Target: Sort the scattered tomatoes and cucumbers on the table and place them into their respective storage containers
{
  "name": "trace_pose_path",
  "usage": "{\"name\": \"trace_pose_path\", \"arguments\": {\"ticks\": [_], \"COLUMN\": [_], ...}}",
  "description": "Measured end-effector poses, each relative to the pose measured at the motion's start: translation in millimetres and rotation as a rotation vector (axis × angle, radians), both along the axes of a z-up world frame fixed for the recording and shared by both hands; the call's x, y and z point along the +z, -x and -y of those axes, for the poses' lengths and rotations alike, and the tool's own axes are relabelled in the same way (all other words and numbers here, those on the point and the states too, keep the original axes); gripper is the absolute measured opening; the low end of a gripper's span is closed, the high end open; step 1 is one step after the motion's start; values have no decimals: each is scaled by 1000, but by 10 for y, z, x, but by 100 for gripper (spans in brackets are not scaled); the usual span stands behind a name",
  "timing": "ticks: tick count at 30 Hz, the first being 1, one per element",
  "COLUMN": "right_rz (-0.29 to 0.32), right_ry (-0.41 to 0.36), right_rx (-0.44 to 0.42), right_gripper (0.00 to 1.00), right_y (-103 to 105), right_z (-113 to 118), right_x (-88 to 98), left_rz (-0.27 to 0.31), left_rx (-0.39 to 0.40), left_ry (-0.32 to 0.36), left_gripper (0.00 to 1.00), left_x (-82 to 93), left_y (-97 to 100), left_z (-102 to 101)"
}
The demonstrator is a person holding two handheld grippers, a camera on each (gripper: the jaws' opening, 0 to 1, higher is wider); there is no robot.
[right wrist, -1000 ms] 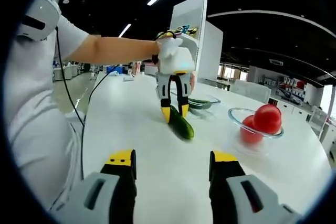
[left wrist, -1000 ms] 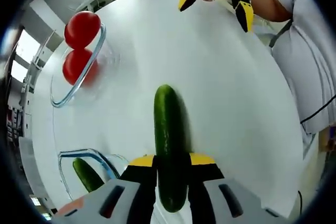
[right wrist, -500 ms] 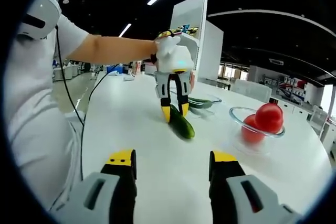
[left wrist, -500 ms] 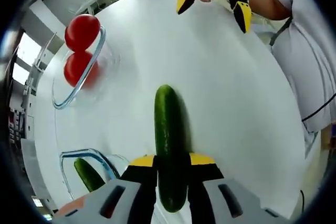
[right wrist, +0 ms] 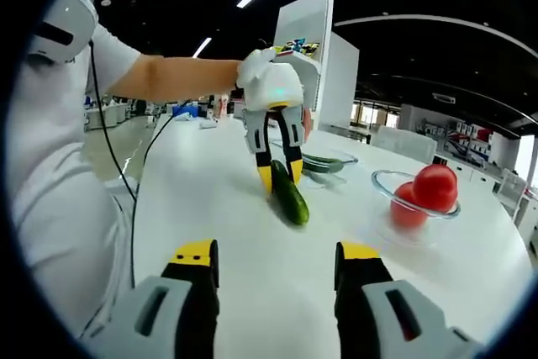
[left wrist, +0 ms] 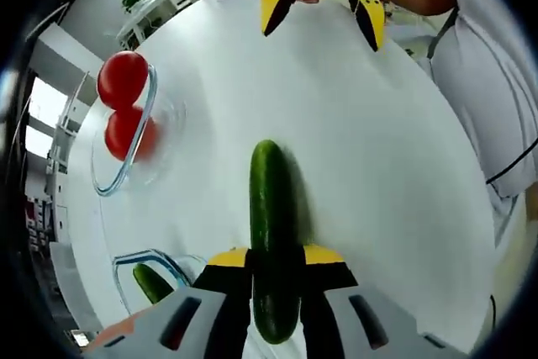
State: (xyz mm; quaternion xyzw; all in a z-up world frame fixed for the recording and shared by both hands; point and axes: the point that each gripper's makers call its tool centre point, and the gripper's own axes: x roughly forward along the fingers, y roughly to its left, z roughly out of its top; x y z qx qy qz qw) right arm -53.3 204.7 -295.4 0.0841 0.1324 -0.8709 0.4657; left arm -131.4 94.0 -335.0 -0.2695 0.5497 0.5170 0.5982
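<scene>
Two red round tomatoes point(left wrist: 123, 78) point(left wrist: 123, 130), two dark green cucumbers point(left wrist: 271, 233) point(left wrist: 152, 282), two clear glass containers, one round bowl point(left wrist: 112, 181), one rectangular dish point(left wrist: 165, 258), two yellow-tipped grippers point(left wrist: 273, 265) point(right wrist: 276, 268), one white bench point(left wrist: 395, 166)

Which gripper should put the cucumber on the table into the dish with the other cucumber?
The left gripper, I'd say. Its jaws are already shut on the cucumber, and the glass dish sits close beside it. The right gripper is open, holds nothing, and hangs farther back.
</scene>
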Motion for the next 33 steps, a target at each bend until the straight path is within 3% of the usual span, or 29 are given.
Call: {"name": "trace_pose_path", "arguments": {"ticks": [8,16,25,33], "right_rz": [3,5,-2,2], "right_ry": [0,-3,1,-2], "right_rx": [5,13,11,23], "right_gripper": [54,54,54,54], "right_y": [-4,-22,-30,-36], "right_z": [25,58,57,112], "right_x": [-19,-39,-19,-29], "left_rz": [-42,-42,-59,-95], "left_rx": [-46,-52,14,74], "left_ry": [-28,-48,-110,-210], "left_gripper": [20,21,21,21], "left_x": [119,268,477,807], "left_y": [-16,-57,83,215], "left_z": [-49,-42,63,106]}}
